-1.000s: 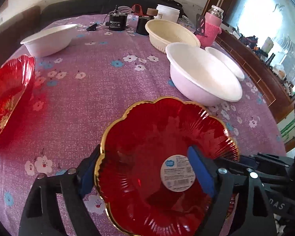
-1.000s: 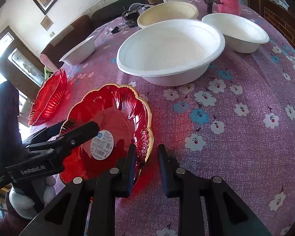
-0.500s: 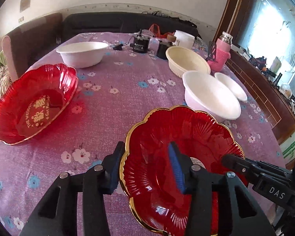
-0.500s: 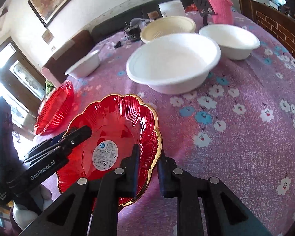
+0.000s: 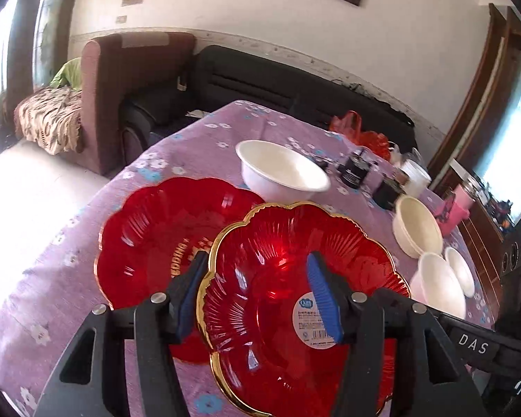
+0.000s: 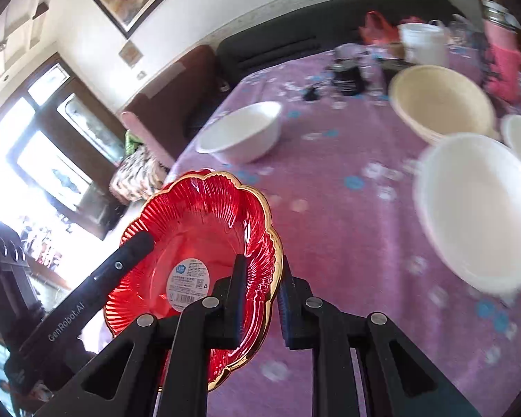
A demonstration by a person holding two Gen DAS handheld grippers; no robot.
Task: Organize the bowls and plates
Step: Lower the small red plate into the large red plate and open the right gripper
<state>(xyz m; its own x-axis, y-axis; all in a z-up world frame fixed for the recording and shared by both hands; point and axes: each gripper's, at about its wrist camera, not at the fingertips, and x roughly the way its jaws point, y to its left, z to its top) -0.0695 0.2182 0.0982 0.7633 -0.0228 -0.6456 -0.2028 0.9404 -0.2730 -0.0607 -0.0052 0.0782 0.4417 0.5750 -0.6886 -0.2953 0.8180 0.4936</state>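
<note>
I've got both claws on the gold-rimmed red plate (image 5: 288,299). Left gripper (image 5: 257,295) straddles its near-left rim, one finger outside, one inside the dish; whether the pads actually bite, I can't tell. Right gripper (image 6: 260,295) is pinching the plate's right rim (image 6: 272,278). Plate is tilted, overlapping the second red plate (image 5: 156,243) just ahead-left of the left claw. White bowl (image 5: 283,172) sits beyond on the purple floral tablecloth (image 6: 330,208).
</note>
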